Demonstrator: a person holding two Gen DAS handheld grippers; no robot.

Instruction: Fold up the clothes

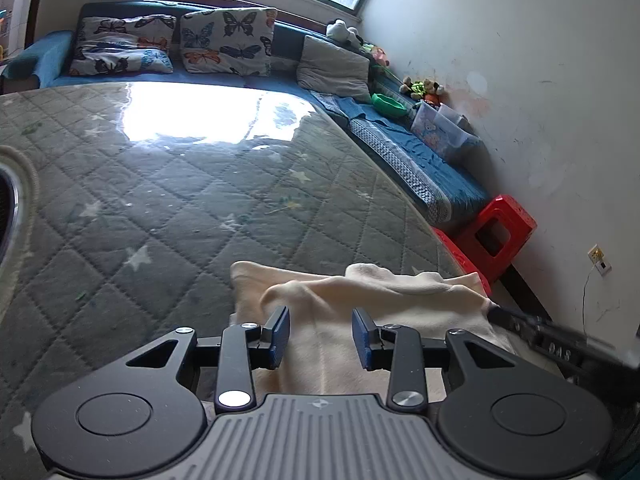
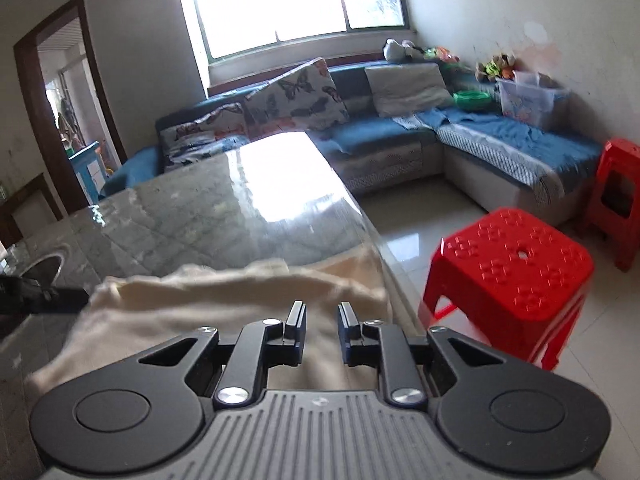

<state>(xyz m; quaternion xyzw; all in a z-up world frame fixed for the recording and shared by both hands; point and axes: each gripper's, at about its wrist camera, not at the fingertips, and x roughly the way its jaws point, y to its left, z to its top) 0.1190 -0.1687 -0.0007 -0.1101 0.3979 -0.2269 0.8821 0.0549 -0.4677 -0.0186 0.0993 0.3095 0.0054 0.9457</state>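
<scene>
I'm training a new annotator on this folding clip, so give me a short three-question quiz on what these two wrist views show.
1. True or false: the left gripper has its blue-padded jaws clamped on the cream fabric garment.
2. Multiple choice: the garment lies on the glass-topped table at (a) its centre, (b) the near corner beside the red plastic stool, (c) the end by the sofa.
3. Fill in: the cushions on the blue sofa carry a ______ print.

Key: 1 false, the jaws stand apart above the cloth; 2 b; 3 butterfly.
</scene>
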